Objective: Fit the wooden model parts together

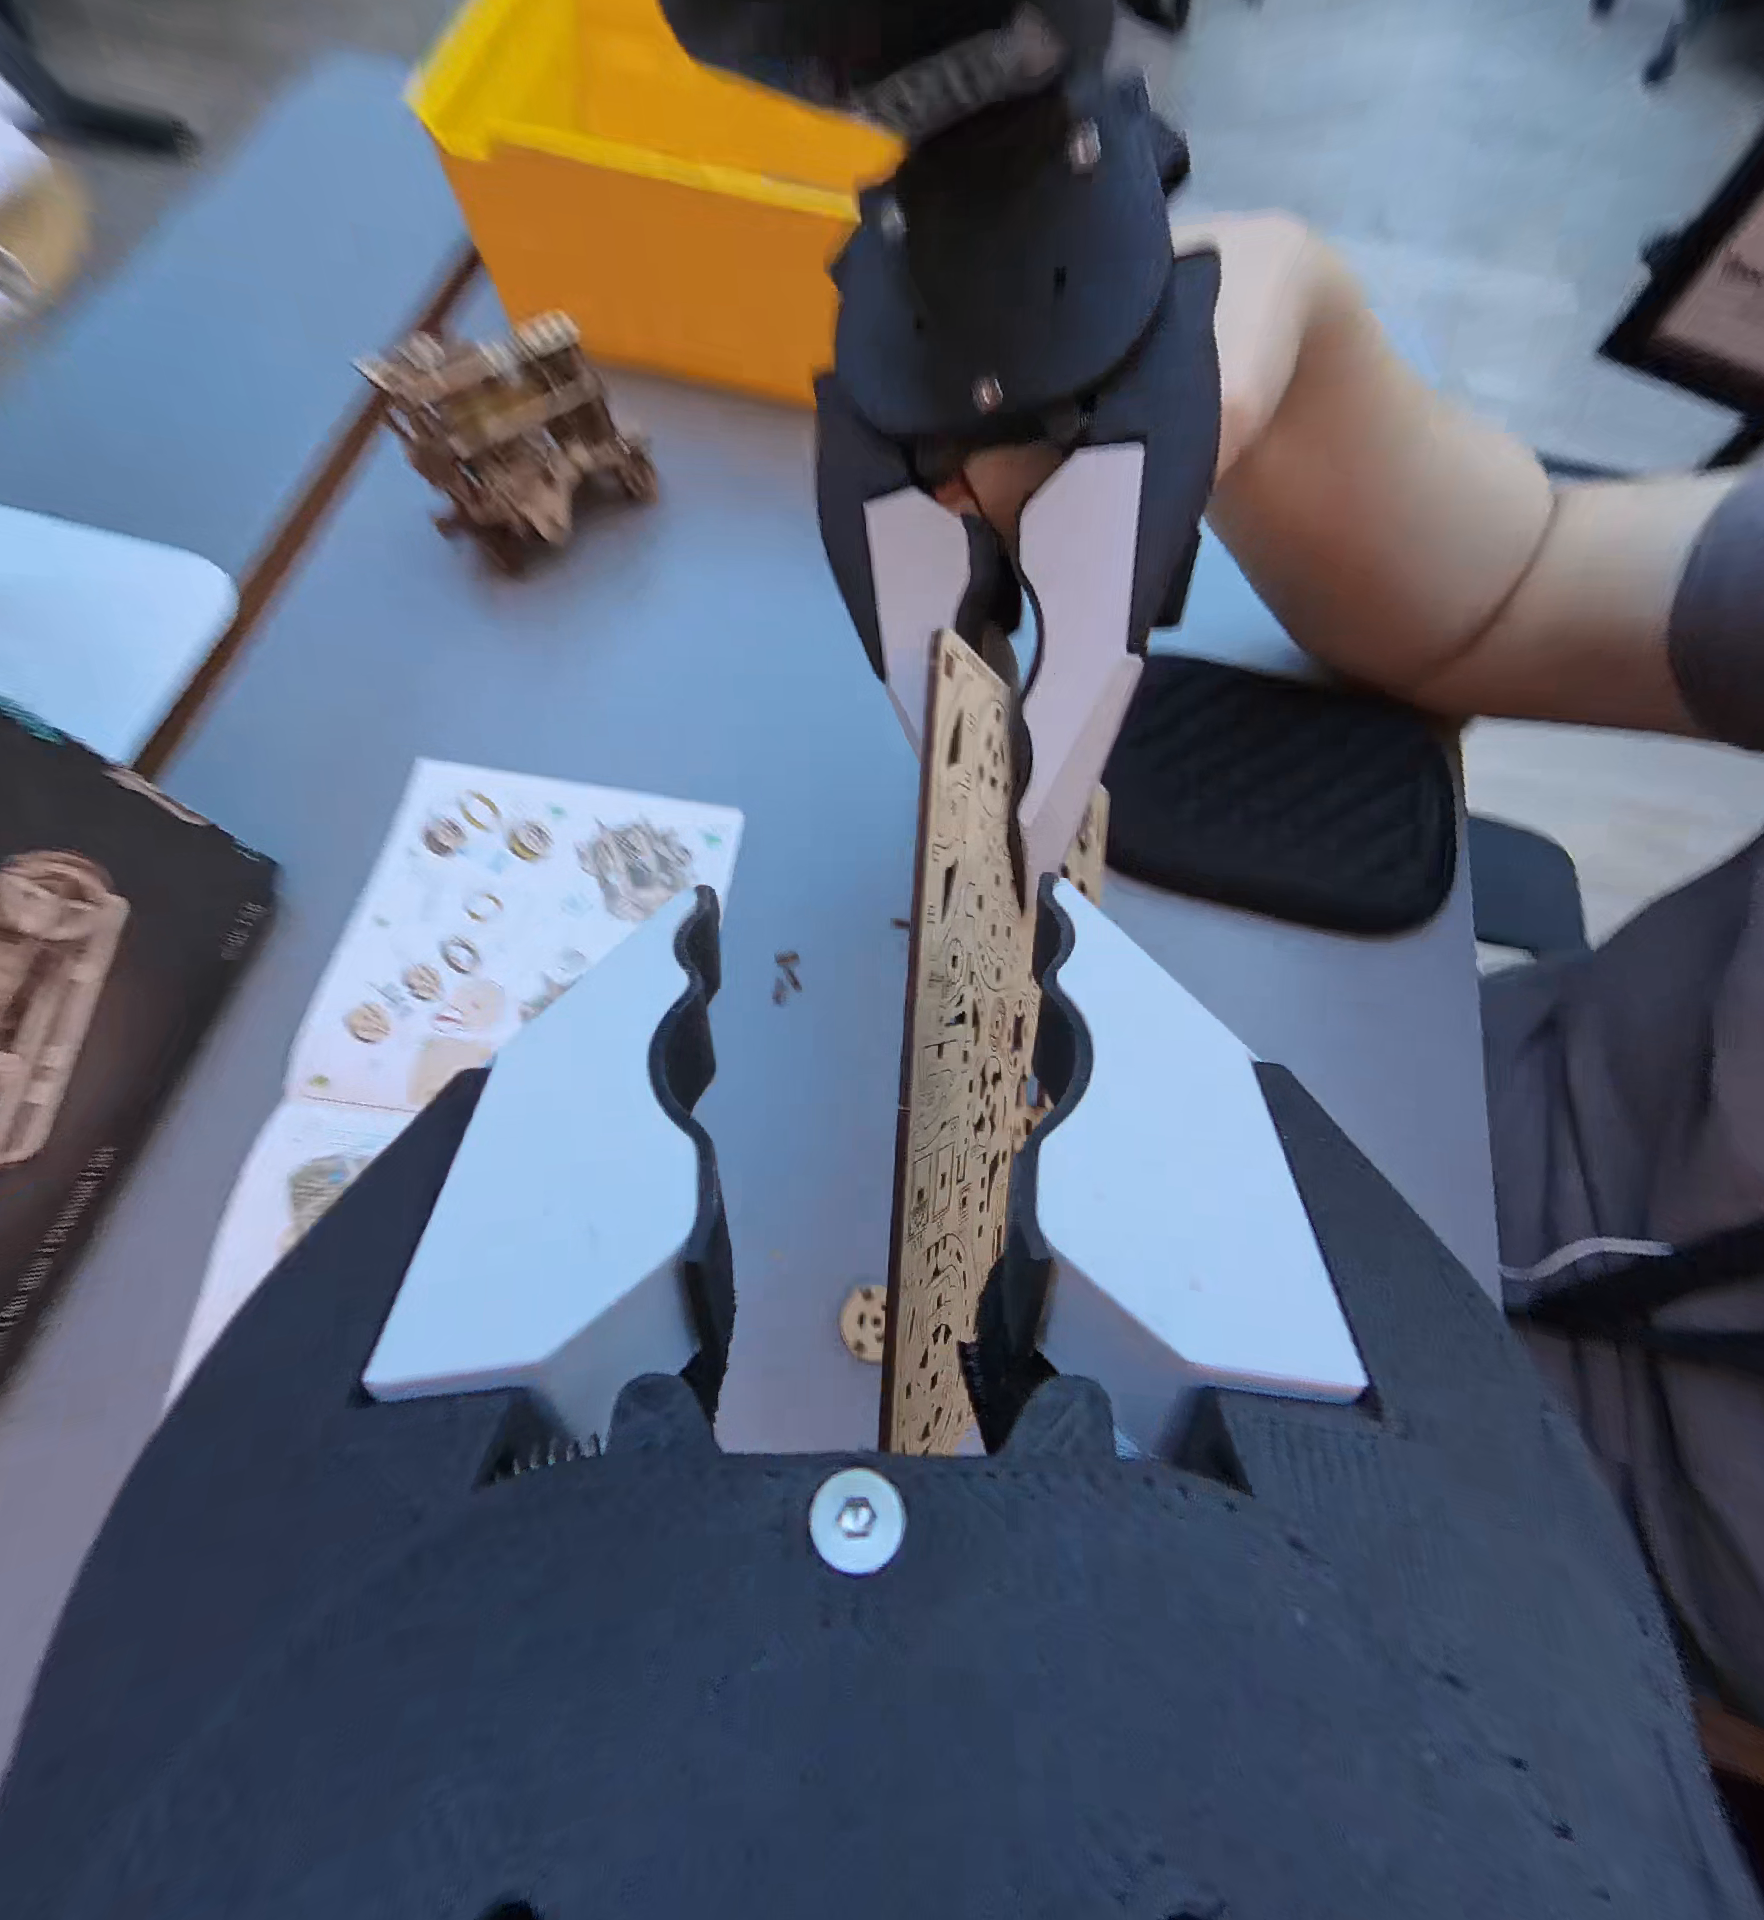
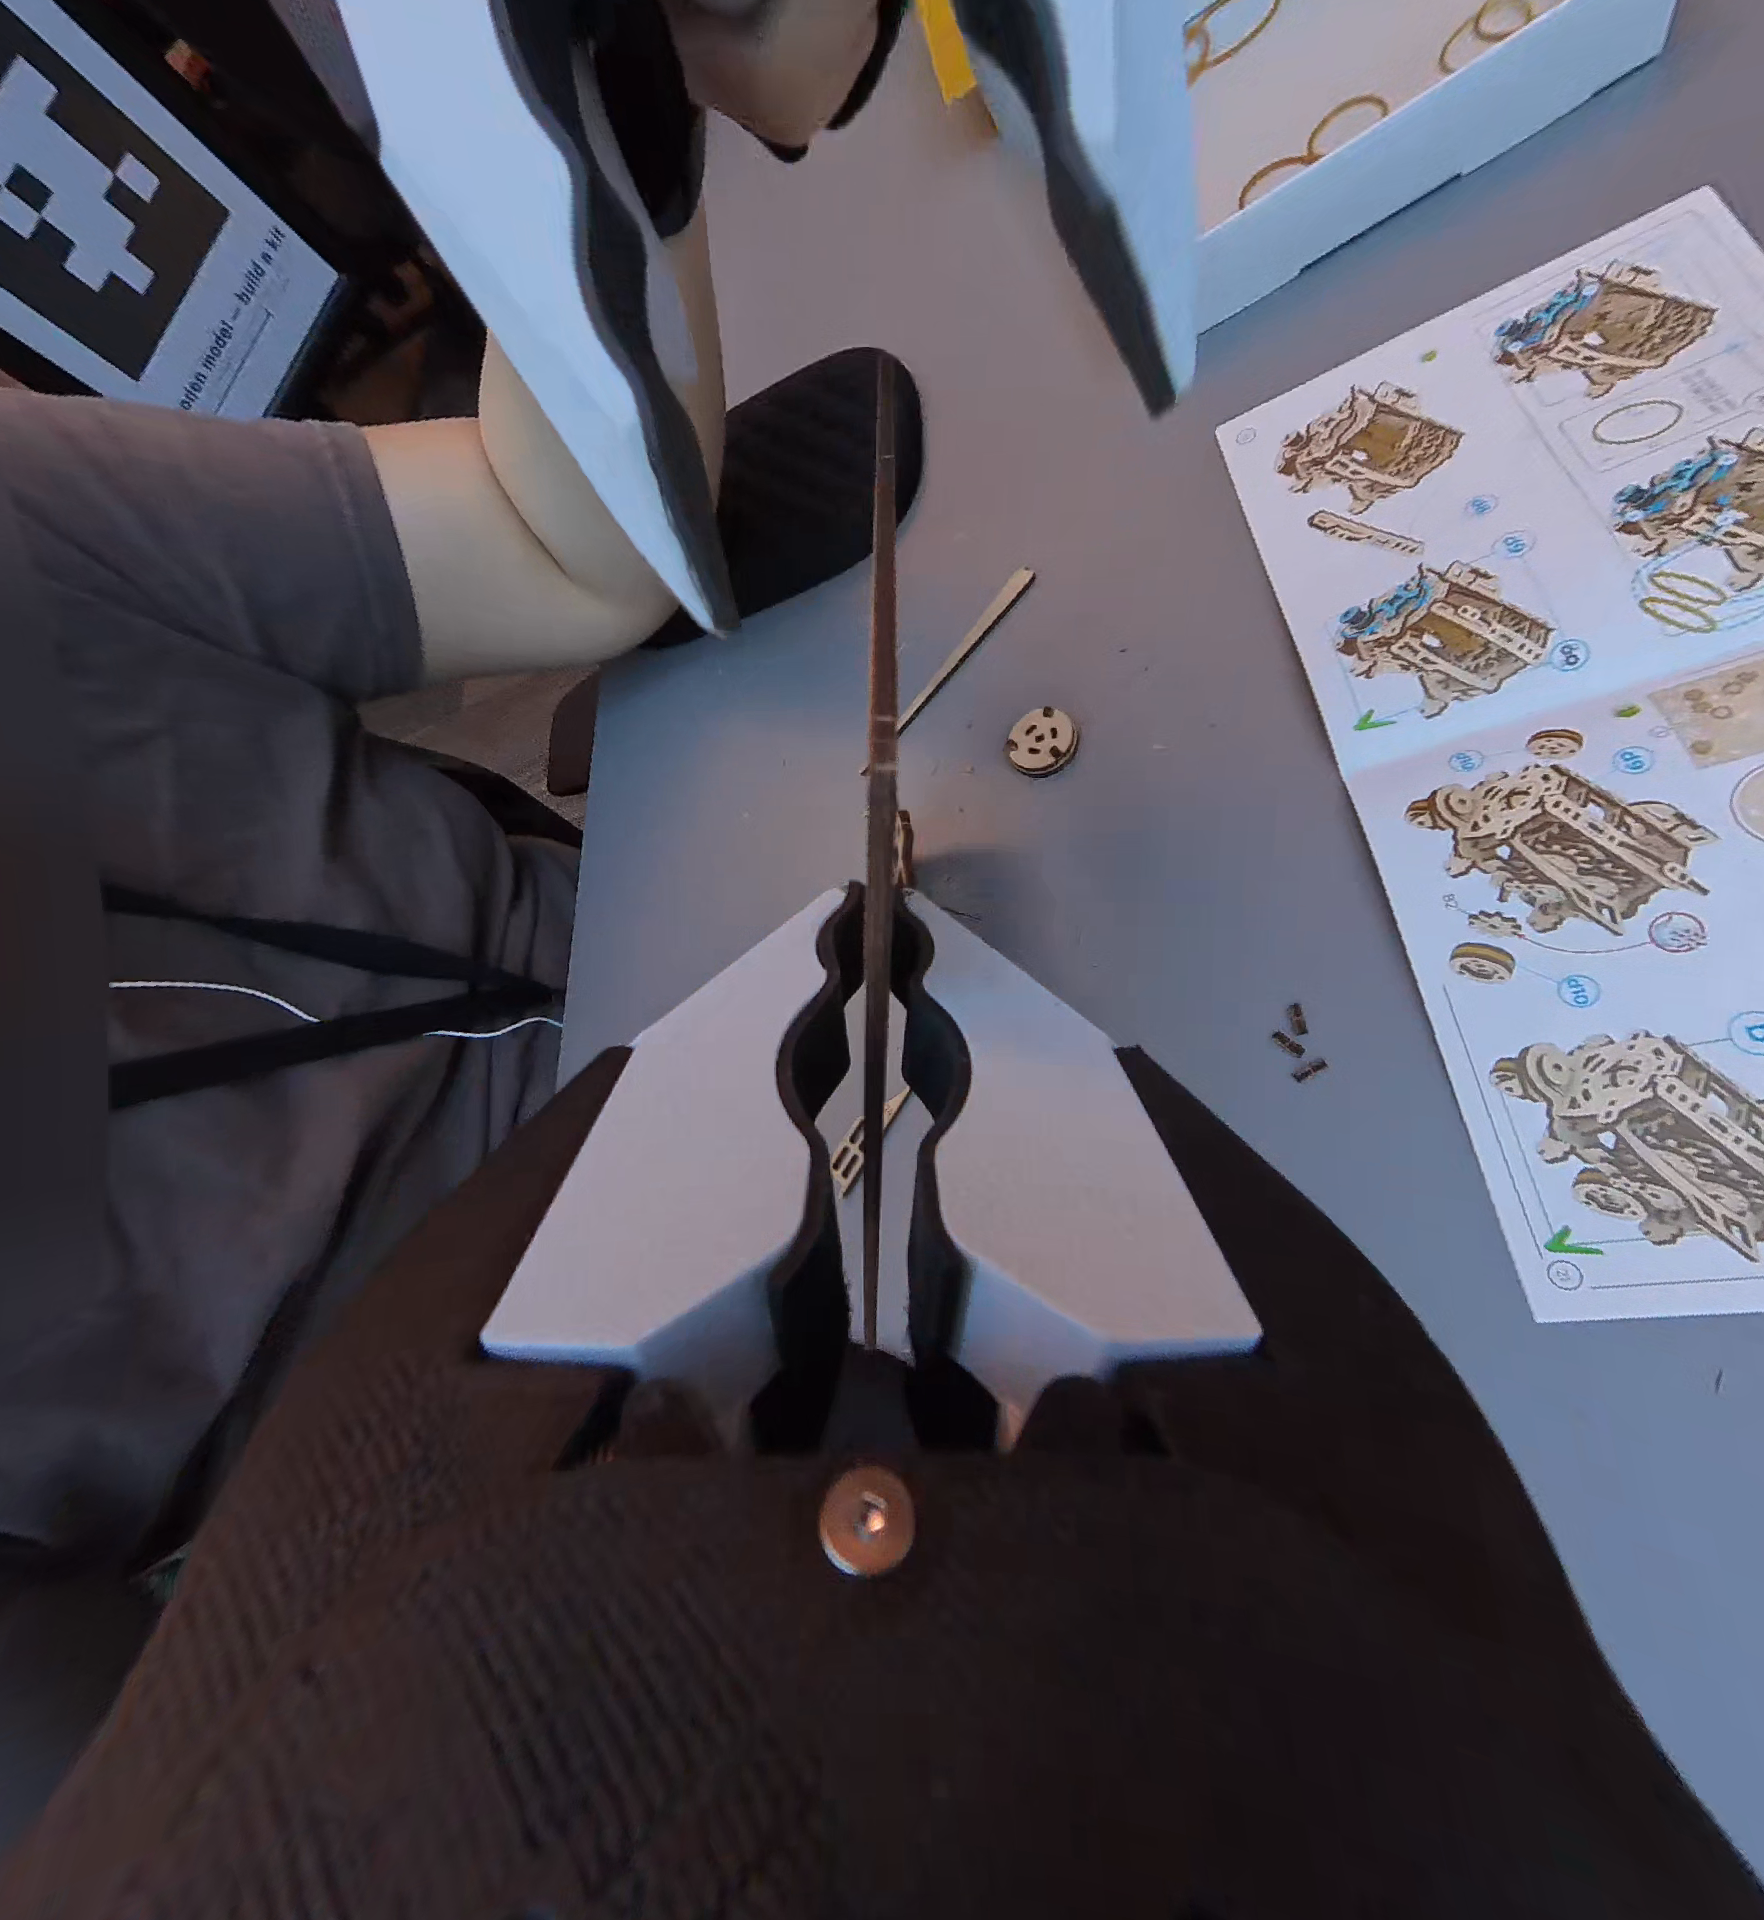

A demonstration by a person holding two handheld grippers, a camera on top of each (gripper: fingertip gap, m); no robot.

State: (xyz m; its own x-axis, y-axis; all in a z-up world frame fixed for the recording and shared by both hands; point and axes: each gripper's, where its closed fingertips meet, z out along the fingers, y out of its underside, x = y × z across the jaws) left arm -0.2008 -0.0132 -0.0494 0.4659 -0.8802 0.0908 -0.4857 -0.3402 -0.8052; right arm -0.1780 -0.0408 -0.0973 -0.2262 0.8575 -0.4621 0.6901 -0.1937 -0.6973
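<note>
Yellow bin (image 1: 649,208) at the far end of the grey table (image 1: 649,644), contents hidden from here. White box (image 2: 1377,156) at the table's edge, holding printed sheets with gold rings. Black box (image 1: 47,1039) at the left, pictured with a wooden model. Part-built model (image 1: 509,447) standing near the bin. Open manual (image 2: 1584,748) lying flat; beside it a small round disc (image 2: 1041,741), a thin stick (image 2: 961,649) and a few tiny dark pegs (image 2: 1296,1039). Wooden sheet (image 1: 961,1091) held upright on edge above the table. Right gripper (image 2: 878,904) clamped narrow on the sheet's end. Left gripper (image 1: 878,904) spread wide, its right finger (image 1: 1148,1122) touching the sheet face, the other well apart. Black mesh chair arm (image 1: 1283,800) just past the table edge; grey-clad lap beside it; pale floor beyond.
</note>
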